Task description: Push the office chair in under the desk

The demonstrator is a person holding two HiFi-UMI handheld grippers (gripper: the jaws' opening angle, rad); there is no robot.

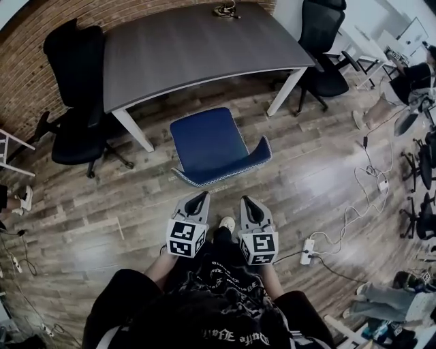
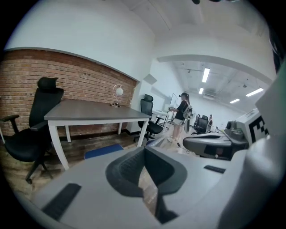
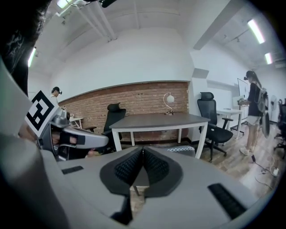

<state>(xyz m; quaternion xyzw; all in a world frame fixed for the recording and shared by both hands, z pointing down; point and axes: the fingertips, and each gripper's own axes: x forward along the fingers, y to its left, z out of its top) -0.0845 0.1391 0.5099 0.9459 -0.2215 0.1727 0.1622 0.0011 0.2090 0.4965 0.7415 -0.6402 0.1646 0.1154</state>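
The gray desk (image 1: 197,48) stands well ahead of both pairs of fingers, on the wooden floor (image 1: 129,204). The blue chair (image 1: 214,146) is between the desk and the fingers, just ahead of the fingertips and not touching them. Its backrest is on the side of the fingers, and its seat is outside the desk, near the front edge. A black chair (image 1: 78,109) stands far ahead, left of the left fingers. A second black chair (image 1: 323,54) stands far ahead, right of the right fingers. The left gripper (image 1: 201,198) and the right gripper (image 1: 246,202) are side by side, a little apart, both pointing at the blue chair. Each has its fingers pressed together with nothing between them. A small lamp (image 1: 226,10) sits at the far edge of the desk. A white power strip (image 1: 308,247) lies on the floor, right of the right fingers.
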